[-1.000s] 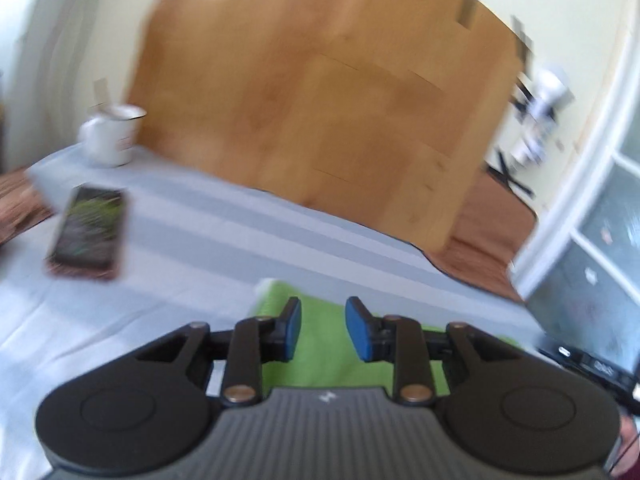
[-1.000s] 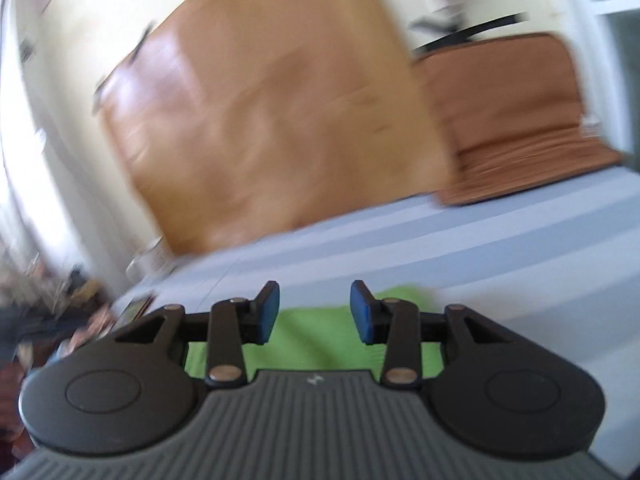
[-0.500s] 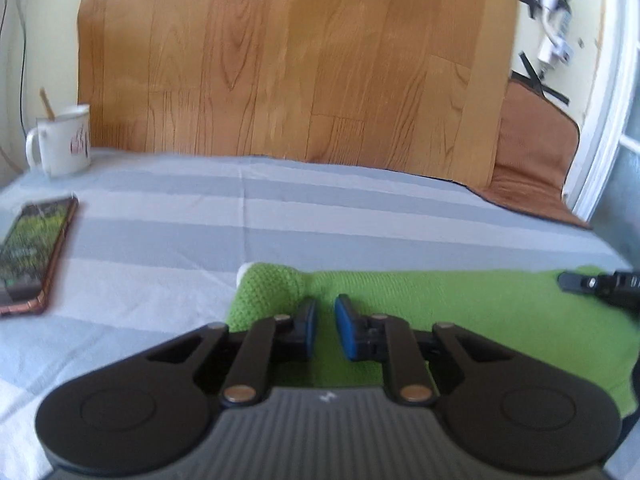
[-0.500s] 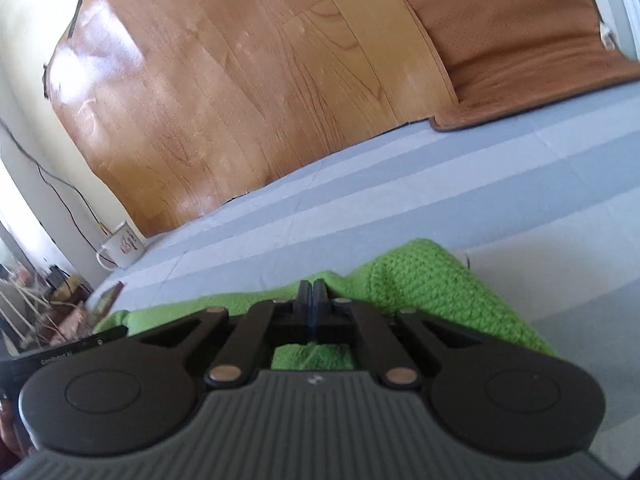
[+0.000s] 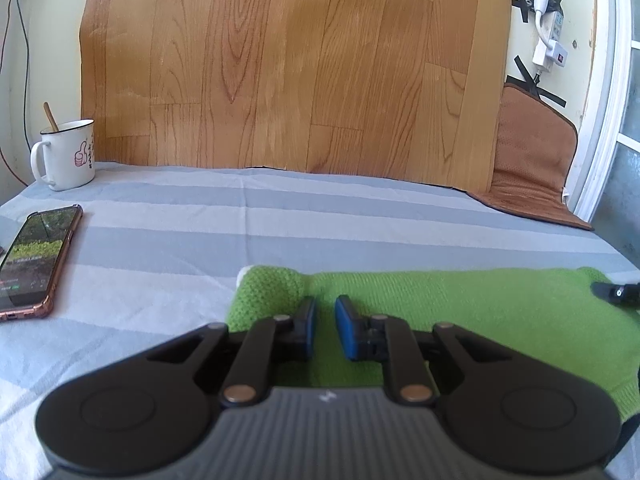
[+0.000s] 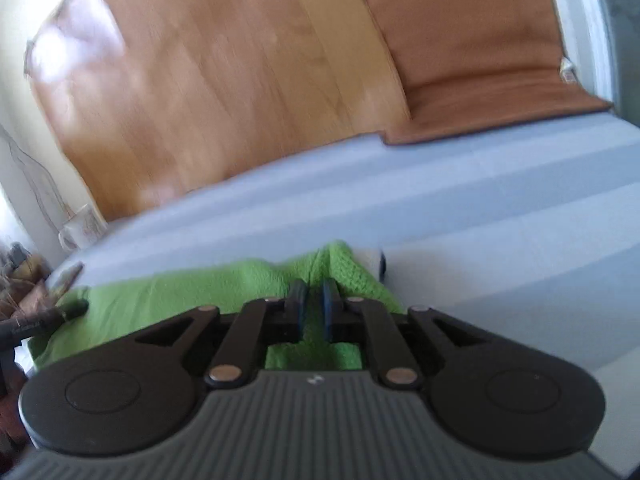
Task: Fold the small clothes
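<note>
A green knitted garment (image 5: 460, 304) lies flat on the grey-striped cloth (image 5: 248, 216). My left gripper (image 5: 324, 312) is low over the garment's left end with a narrow gap between its blue pads, nothing pinched. In the right wrist view the garment (image 6: 168, 292) stretches to the left. My right gripper (image 6: 313, 294) is at its right end, its jaws slightly apart with green fabric between and under them. The tip of the right gripper shows at the right edge of the left wrist view (image 5: 616, 292).
A phone (image 5: 36, 256) lies at the left on the cloth. A white mug (image 5: 66, 156) with a stick in it stands at the back left. A wood-pattern sheet (image 5: 296, 64) leans on the wall behind. A brown mat (image 5: 532, 160) is at the back right.
My right gripper was shut on the garment's edge half a second ago and now its jaws have parted a little. My left gripper's gap has widened slightly. Both came down onto the garment over the last second.
</note>
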{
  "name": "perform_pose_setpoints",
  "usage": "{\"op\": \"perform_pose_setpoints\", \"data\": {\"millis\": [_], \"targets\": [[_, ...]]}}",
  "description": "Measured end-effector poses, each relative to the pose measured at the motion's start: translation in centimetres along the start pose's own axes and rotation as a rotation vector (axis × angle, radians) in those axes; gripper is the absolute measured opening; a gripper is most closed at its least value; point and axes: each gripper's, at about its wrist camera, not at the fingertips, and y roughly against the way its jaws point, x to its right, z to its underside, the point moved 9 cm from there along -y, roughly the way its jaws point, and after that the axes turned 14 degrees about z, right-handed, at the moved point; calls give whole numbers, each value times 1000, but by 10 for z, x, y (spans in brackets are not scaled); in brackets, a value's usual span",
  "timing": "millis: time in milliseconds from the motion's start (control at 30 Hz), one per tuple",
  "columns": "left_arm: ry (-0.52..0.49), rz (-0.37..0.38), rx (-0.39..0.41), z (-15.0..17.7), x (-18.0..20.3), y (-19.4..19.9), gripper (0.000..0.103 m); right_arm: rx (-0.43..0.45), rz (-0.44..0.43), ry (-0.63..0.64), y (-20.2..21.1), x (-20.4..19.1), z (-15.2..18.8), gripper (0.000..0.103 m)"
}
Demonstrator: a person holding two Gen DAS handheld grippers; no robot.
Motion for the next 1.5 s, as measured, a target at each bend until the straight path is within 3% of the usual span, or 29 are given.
{"op": "perform_pose_setpoints", "data": {"millis": [133, 267, 367, 500, 567, 633, 667, 733, 833, 867, 967, 1000, 1233, 1500], "targets": [[19, 13, 7, 0, -3, 2, 15, -24, -70, -168, -3, 17, 1, 9], [24, 24, 28, -1, -3, 7, 16, -1, -10, -96, 1, 6, -2, 10], [3, 6, 104, -6, 2, 23, 31, 28, 53, -92, 15, 0, -8, 16], [-2, 102, 162, -9, 18, 39, 31, 94, 33, 18, 37, -25, -9, 18], [-25, 120, 141, -5, 27, 37, 32, 47, 8, 51, 31, -34, 0, 18], [-61, 89, 99, 0, 31, 29, 32, -13, 17, 59, 14, -31, 17, 17], [-65, 74, 69, 2, 30, 24, 32, 24, 0, 43, 14, -29, 19, 17], [-52, 49, 3, 7, 26, 12, 37, 13, -23, -10, 15, -22, 18, 16], [-53, 52, -1, 8, 25, 11, 44, -29, -60, -90, 24, -13, 13, 17], [-57, 50, 0, 8, 25, 12, 44, -23, -75, -120, 32, -9, 11, 20], [-56, 57, 3, 9, 26, 13, 47, 28, -95, -252, 61, 18, 5, 50], [-52, 61, 4, 9, 26, 14, 48, 27, -99, -298, 69, 27, 6, 52], [-10, 95, 35, 5, 22, 20, 48, -113, -71, -488, 96, 72, 42, 60], [-11, 83, 20, 6, 22, 19, 45, -230, -131, -467, 65, 43, 55, 60]]}}
